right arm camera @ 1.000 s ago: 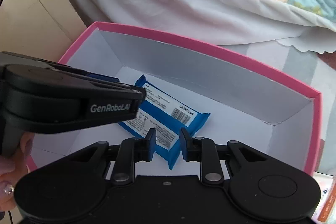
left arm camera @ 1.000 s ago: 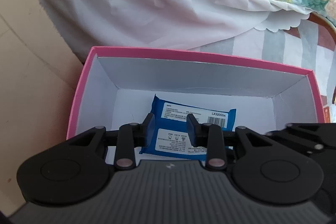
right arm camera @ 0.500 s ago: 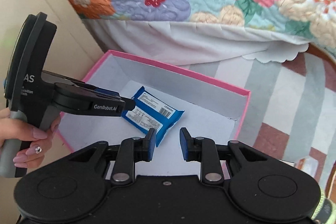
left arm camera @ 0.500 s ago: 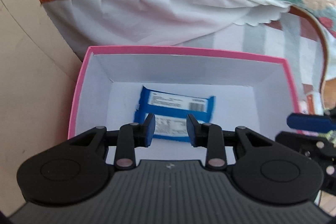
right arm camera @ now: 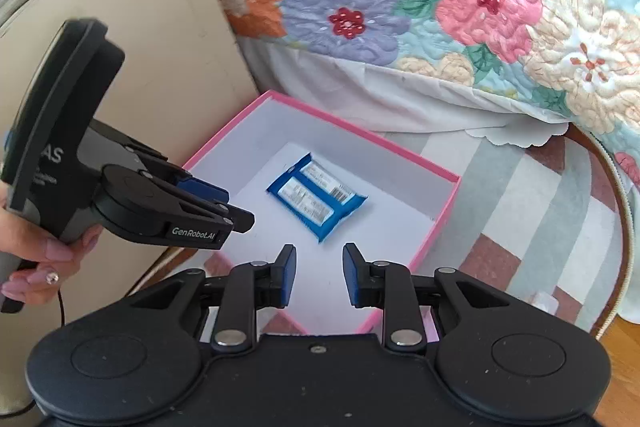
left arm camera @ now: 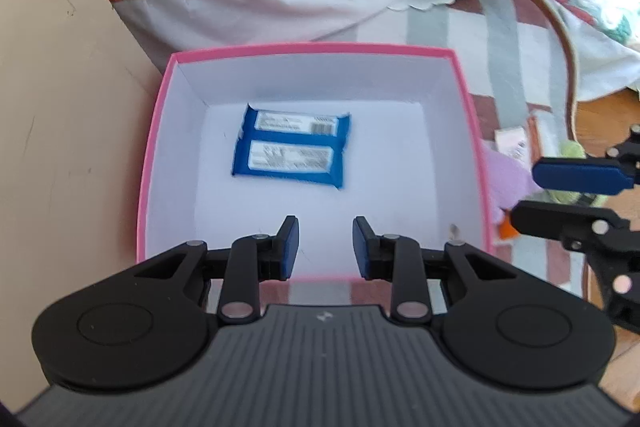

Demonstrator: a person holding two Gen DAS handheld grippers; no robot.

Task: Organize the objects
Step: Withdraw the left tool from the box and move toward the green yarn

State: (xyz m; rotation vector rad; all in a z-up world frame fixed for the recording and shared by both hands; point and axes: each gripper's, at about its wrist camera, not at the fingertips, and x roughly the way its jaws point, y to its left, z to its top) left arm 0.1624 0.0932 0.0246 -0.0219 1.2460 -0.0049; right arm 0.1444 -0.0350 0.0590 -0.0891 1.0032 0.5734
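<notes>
Well ahead of both spread, empty claws, left claw and right claw: blue packet flat inside pink box.

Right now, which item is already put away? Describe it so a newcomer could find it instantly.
Below the floral quilt sits a pink-rimmed box with a white interior. Lying flat on its floor is a blue packet, the only thing inside, marked by two white printed labels and a barcode.

My left wrist camera is looking down into the pink box from its near edge; my right is viewing the same box from farther back.
</notes>
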